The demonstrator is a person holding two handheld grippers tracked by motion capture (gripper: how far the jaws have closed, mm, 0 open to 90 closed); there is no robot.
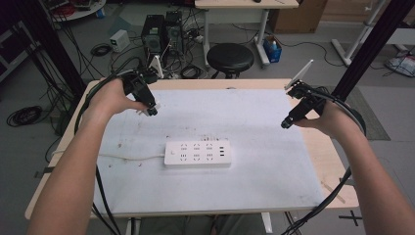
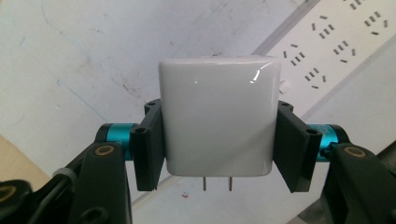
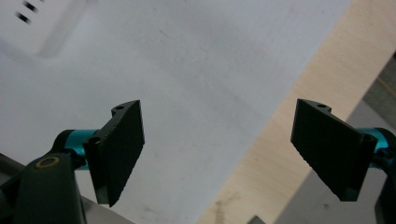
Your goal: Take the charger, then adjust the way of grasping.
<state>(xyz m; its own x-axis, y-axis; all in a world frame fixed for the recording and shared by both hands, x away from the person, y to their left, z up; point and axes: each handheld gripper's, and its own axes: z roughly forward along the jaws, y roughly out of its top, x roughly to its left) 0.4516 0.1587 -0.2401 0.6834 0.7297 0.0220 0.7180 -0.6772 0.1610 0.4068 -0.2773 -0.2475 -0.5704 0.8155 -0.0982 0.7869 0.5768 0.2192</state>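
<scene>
Charger cube [image 2: 218, 114], white and glossy, sits clamped between the pads of the left gripper [image 2: 219, 140], held in the air above the white mat [image 1: 254, 176] on the table's left side, its two metal prongs [image 2: 217, 184] showing at the bottom of the left gripper view. In the high view the left gripper [image 1: 149, 108] hangs up and left of the white power strip [image 1: 197, 153], which lies flat mid-mat with its cord [image 1: 129, 156] running off left. To seat the plug well, I judge the prongs should be squared to a socket's slots and pressed straight in. Over at the right edge, the right gripper [image 1: 285, 124] hovers with jaws spread wide and nothing between them, free to steady the strip.
</scene>
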